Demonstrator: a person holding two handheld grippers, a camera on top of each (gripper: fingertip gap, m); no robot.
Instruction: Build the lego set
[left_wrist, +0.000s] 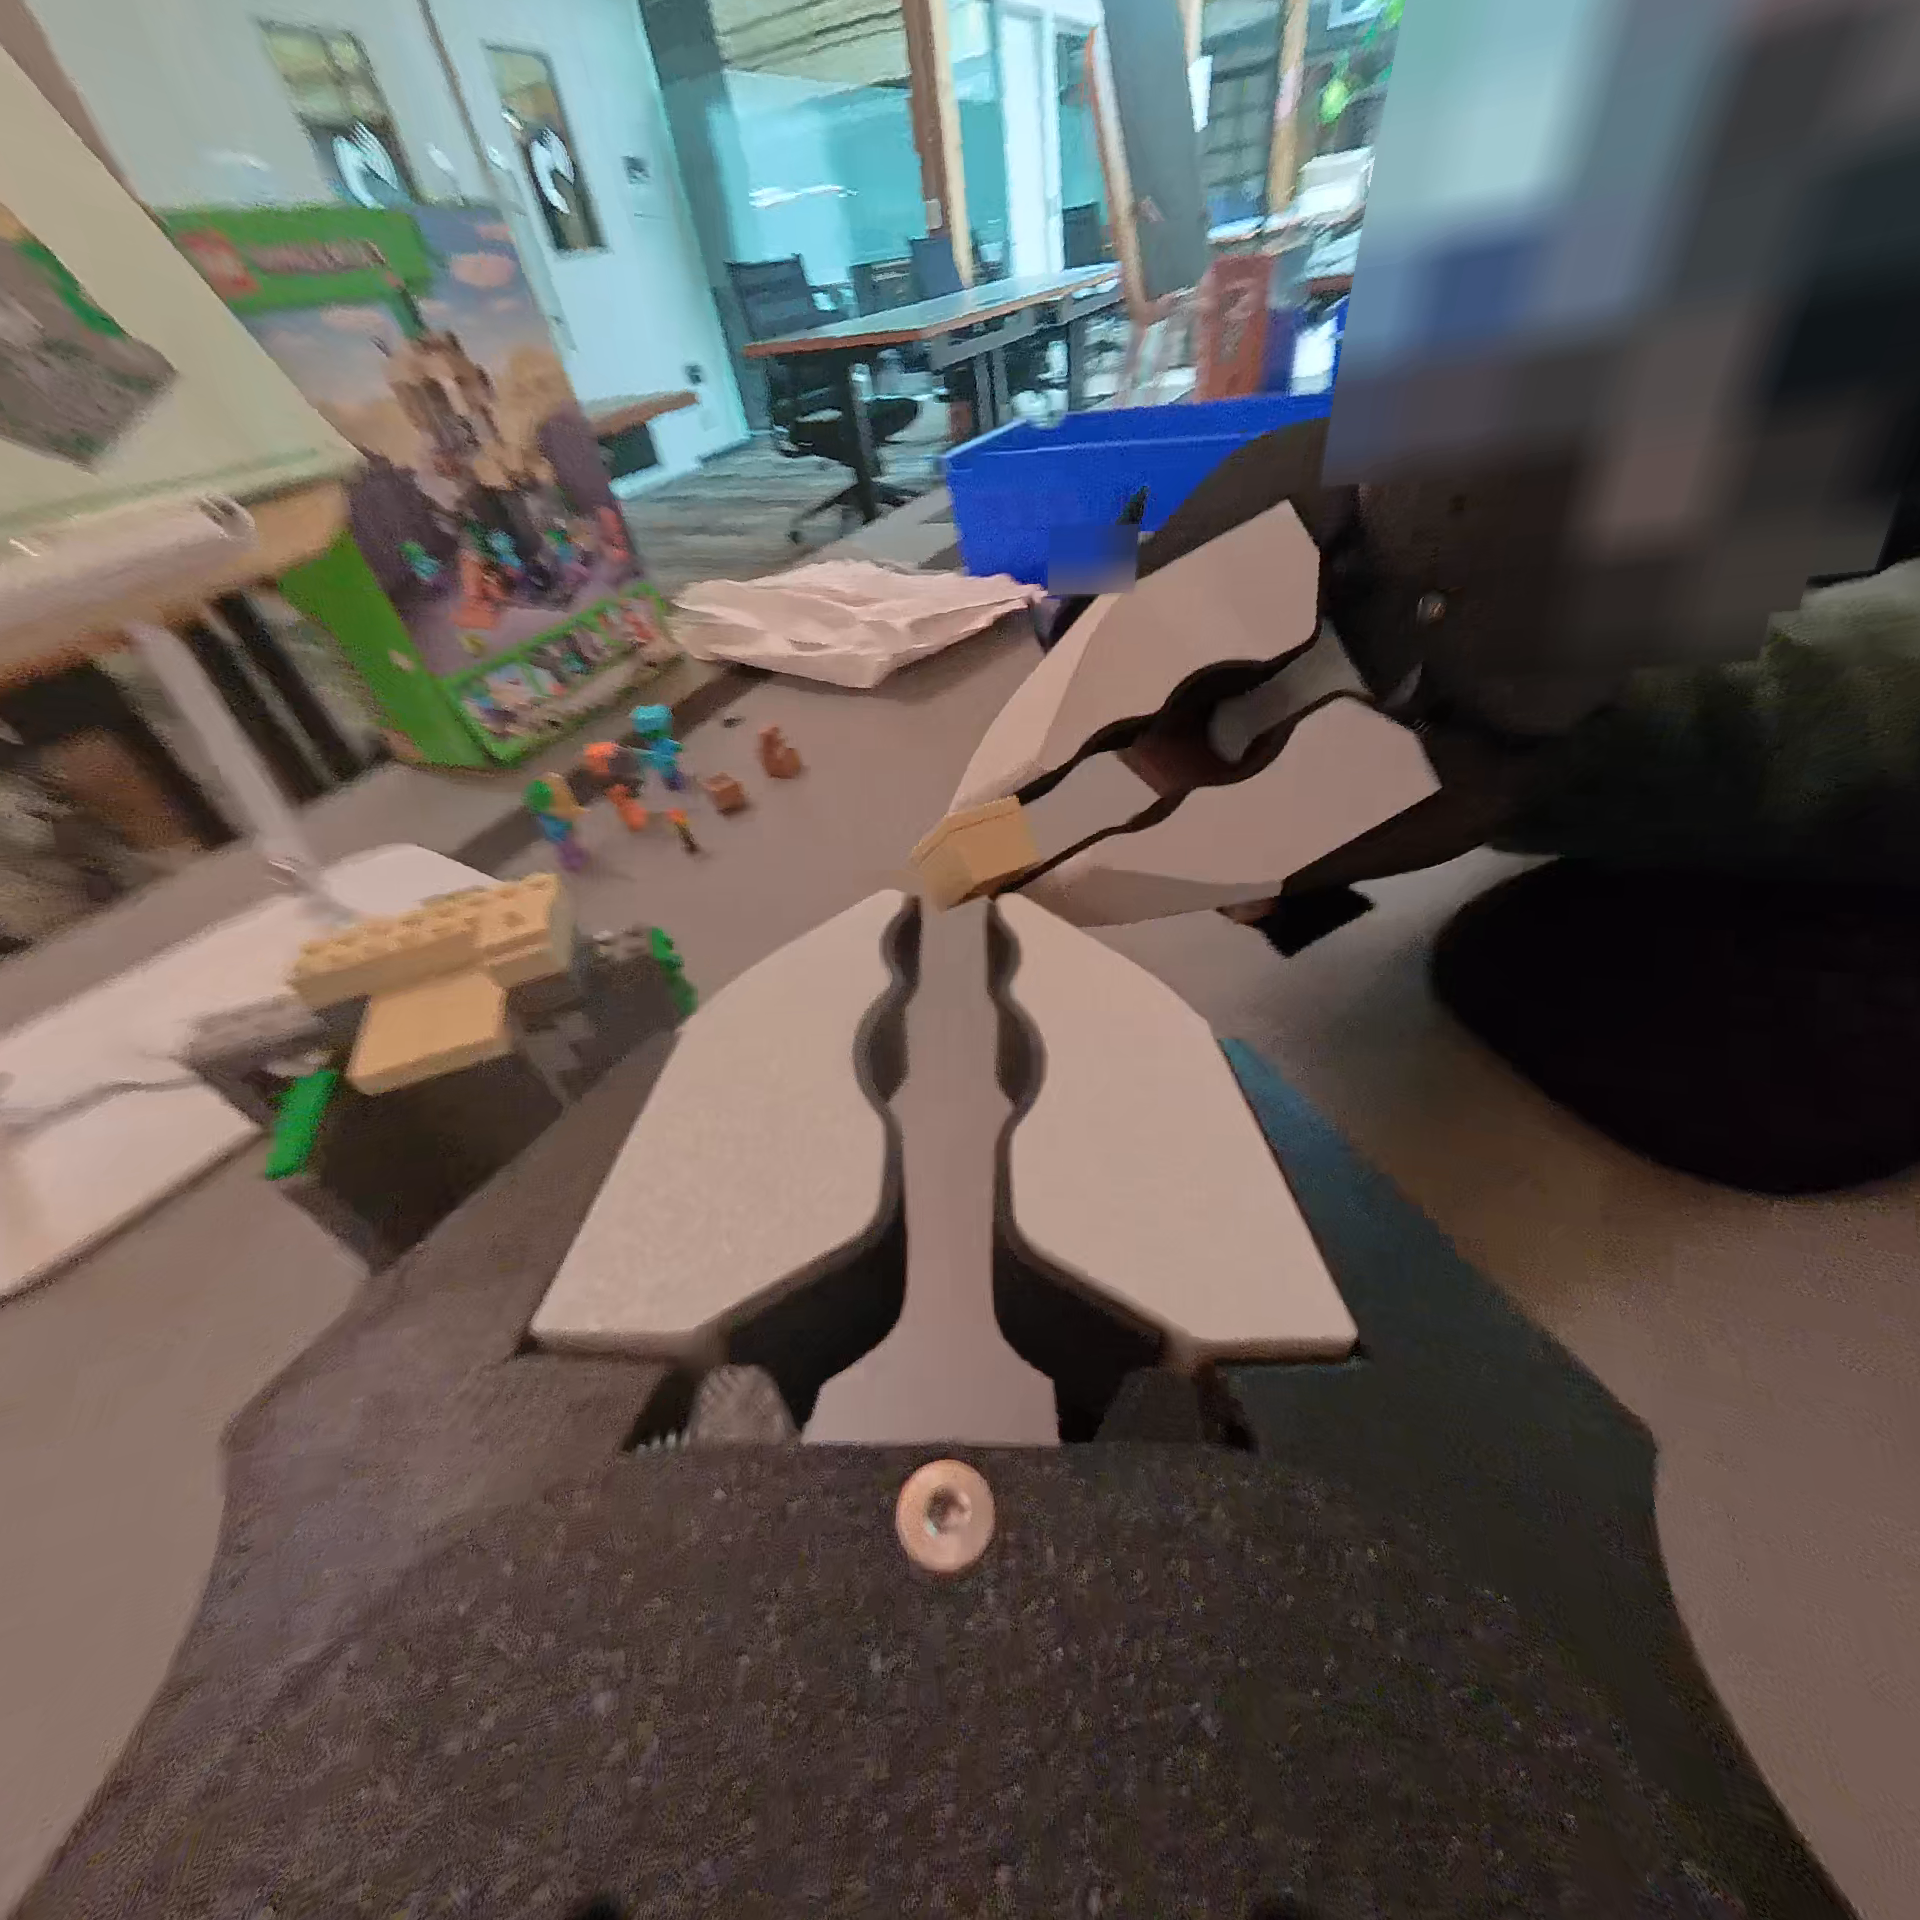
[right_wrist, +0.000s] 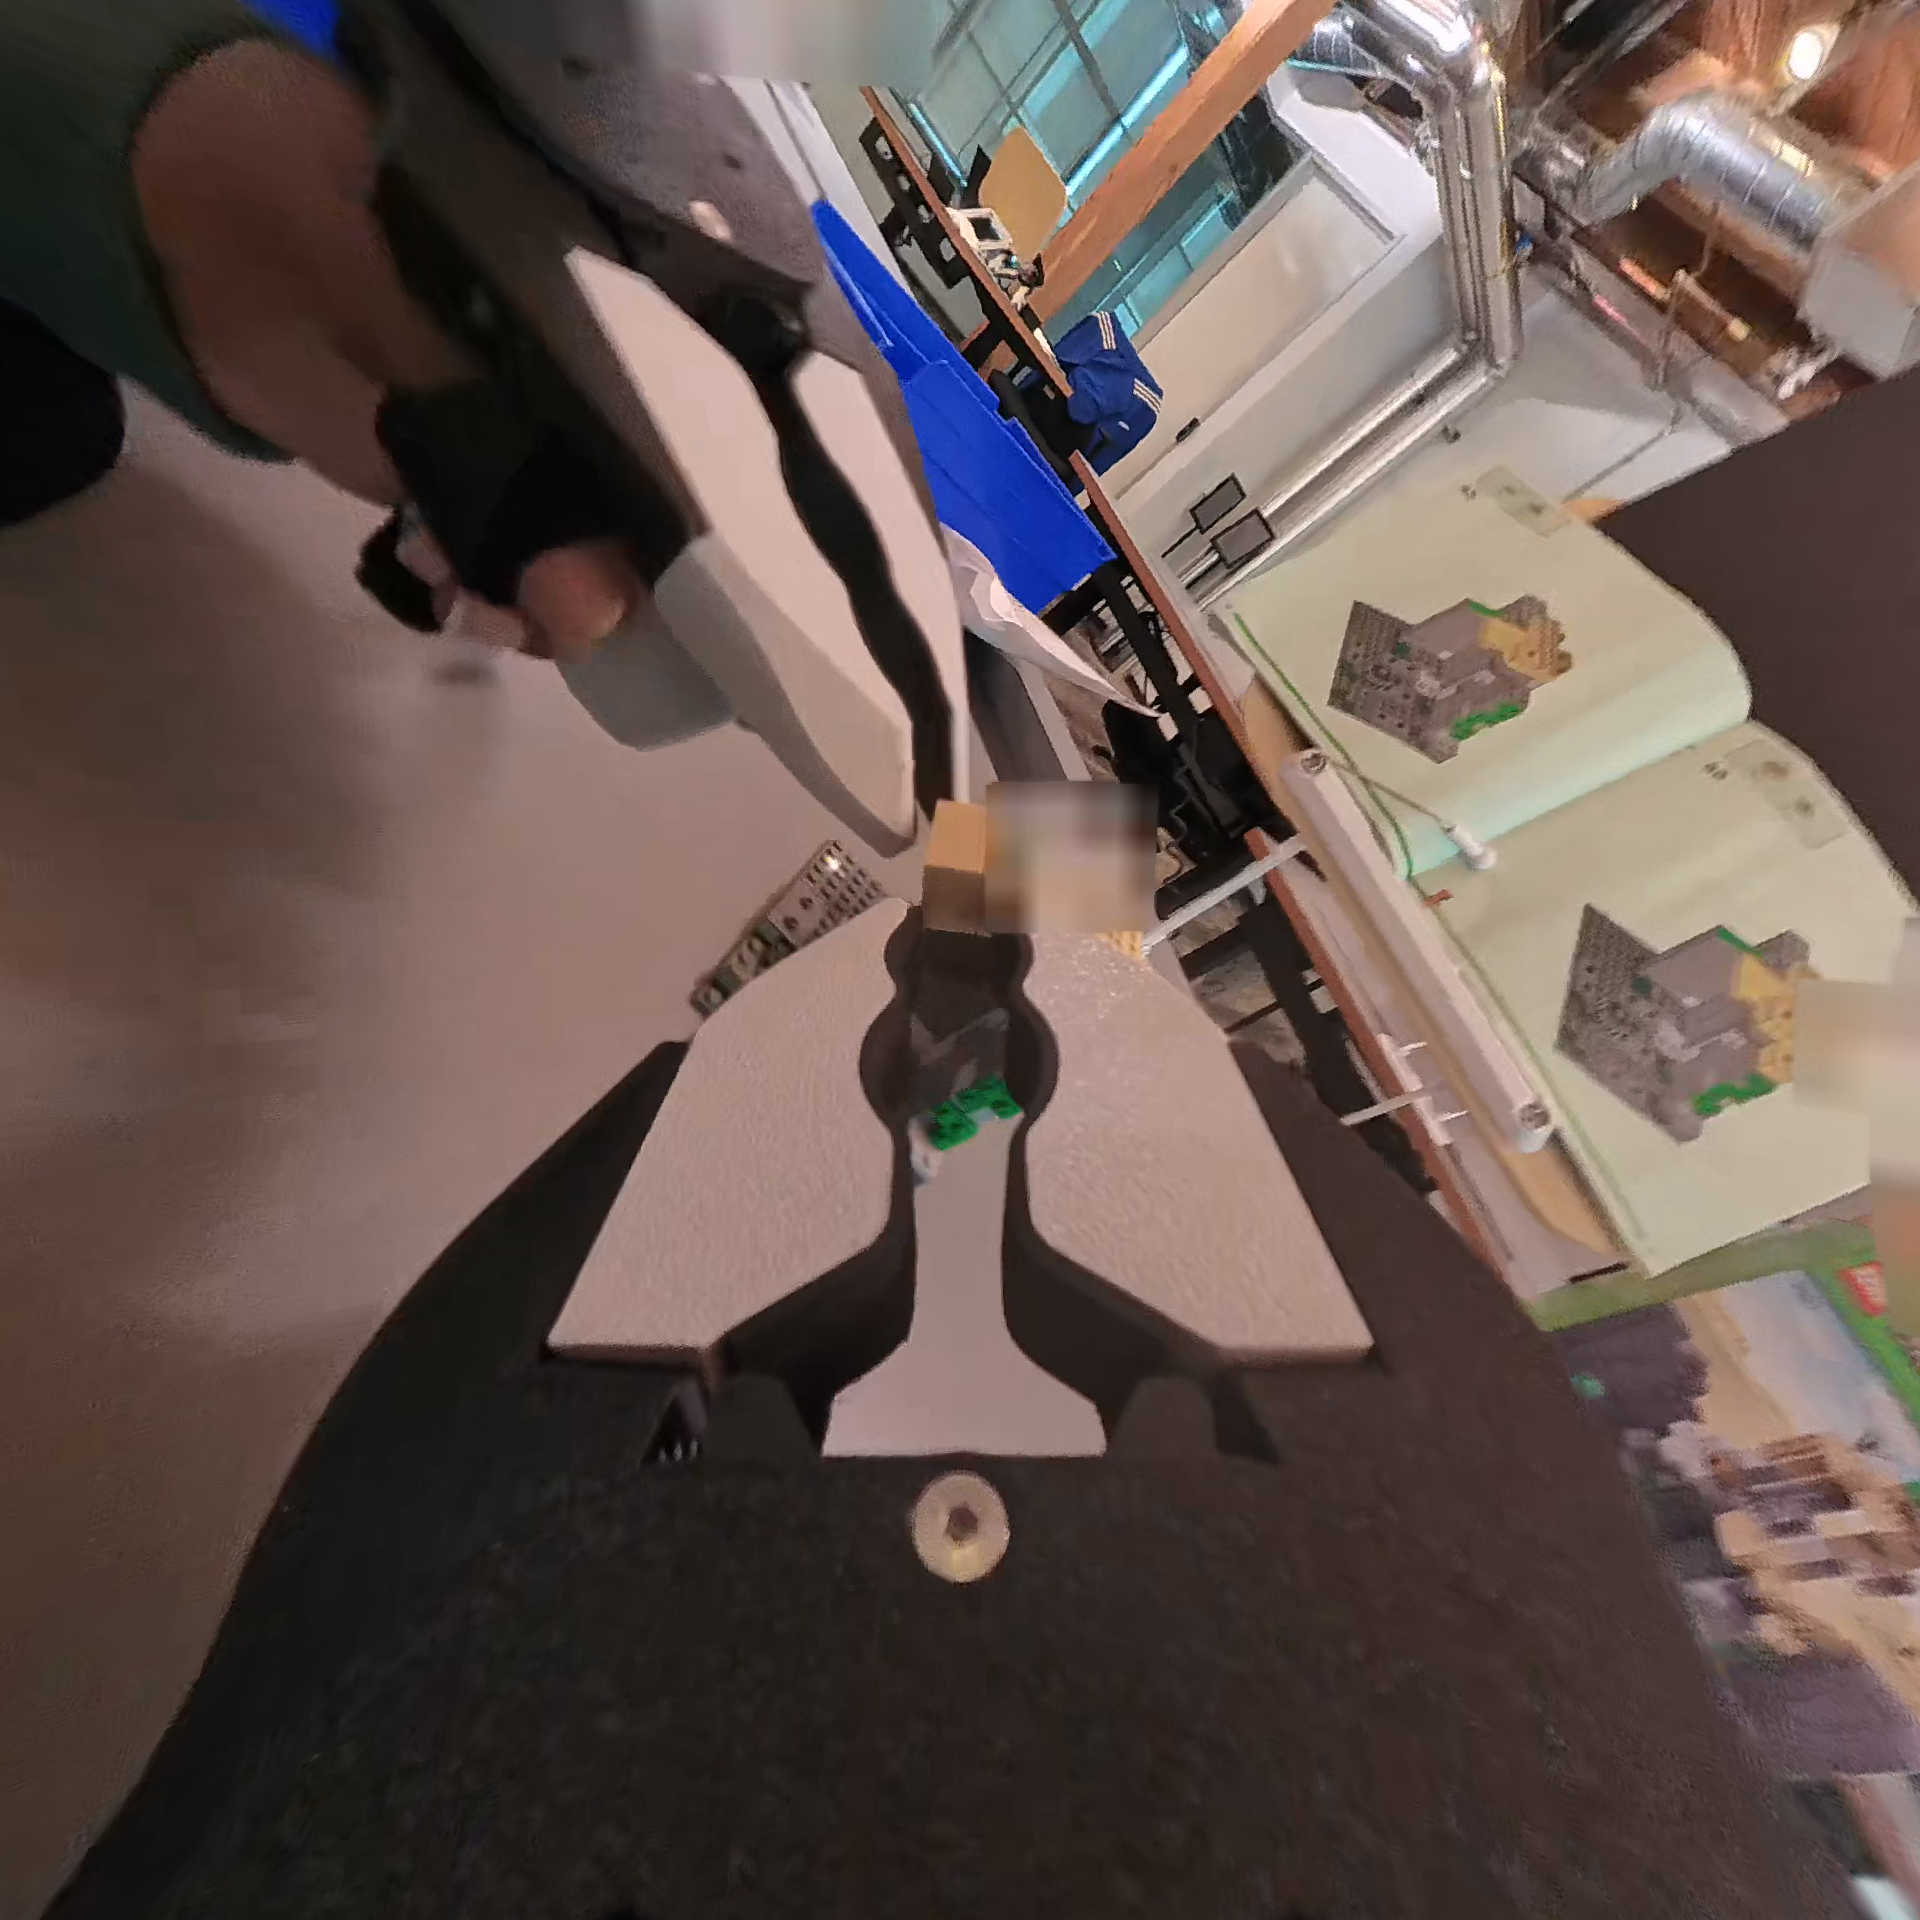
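So the tan brick (left_wrist: 977, 852) sits dead centre of the left wrist view, pinched at the tips of the right tongs (left_wrist: 992, 857), which come in from the right side of the frame. In the right wrist view the same brick (right_wrist: 954, 871) is just above the tips of the right tongs (right_wrist: 961, 930), partly behind a blurred patch. The left tongs (left_wrist: 951, 914) are empty with a narrow gap between the tips, right under the brick; can't tell if they touch it.

The half-built model (left_wrist: 447, 997), tan on top with dark grey and green below, is at middle left on the grey surface (left_wrist: 1455, 1351). A few minifigures (left_wrist: 613, 779) stand further back, centre left. Behind them is the set box (left_wrist: 488, 499), with a crumpled white bag (left_wrist: 862, 613) next to it and a blue bin (left_wrist: 1081, 488) at upper centre. The open instruction booklet (right_wrist: 1621, 831) fills the right of the right wrist view.
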